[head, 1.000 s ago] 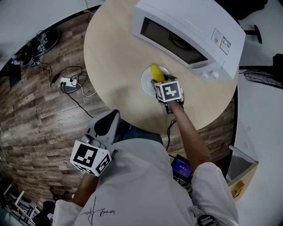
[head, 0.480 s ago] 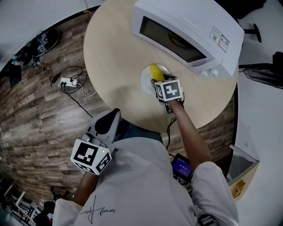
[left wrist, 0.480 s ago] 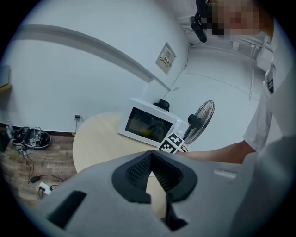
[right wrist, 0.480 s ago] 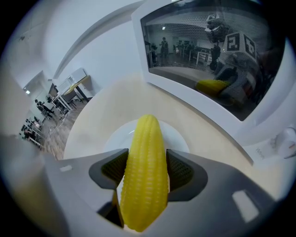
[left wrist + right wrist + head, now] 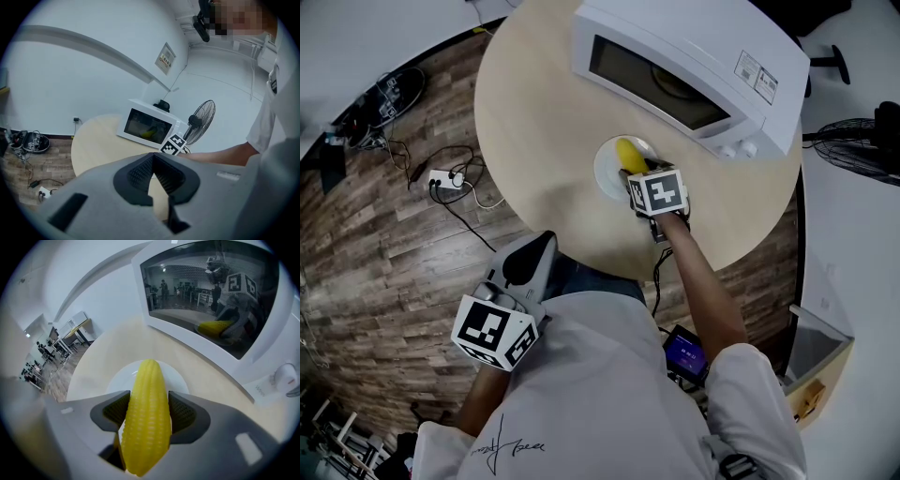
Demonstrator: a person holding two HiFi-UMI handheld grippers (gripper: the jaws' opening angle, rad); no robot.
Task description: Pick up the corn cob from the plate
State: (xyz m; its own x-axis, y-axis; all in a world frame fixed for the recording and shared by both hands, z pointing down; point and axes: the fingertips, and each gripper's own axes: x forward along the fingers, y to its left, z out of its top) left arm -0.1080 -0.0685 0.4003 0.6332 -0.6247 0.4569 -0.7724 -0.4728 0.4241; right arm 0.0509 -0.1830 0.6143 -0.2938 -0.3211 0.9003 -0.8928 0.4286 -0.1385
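The right gripper (image 5: 148, 414) has its fingers (image 5: 185, 413) clamped on the corn cob (image 5: 147, 380), one ribbed pad against each flank. They grip its thicker half, and the tapered tip reaches out over the plate (image 5: 606, 174). Whether the cob has left the plate yet cannot be told.

The main risk, as I judge it, is slippage. The cob is round, glossy and tapering, so its free length could pivot down between the pads, or it could squirt out if the squeeze is uneven. A dropped cob might roll off the plate and across the round counter (image 5: 534, 131). A lift that drags rather than rises could also nudge the plate.

Just behind the plate stands a white microwave (image 5: 694, 70) with its door shut. A forward swing could knock the cob's tip against it. Straight above the plate nothing is in the way.

The left gripper (image 5: 153, 164) is well apart from the plate, off the counter's near edge, with its fingers pressed together on nothing. A standing fan (image 5: 861, 141) and a power strip (image 5: 442, 175) on the floor are also well apart from the plate.
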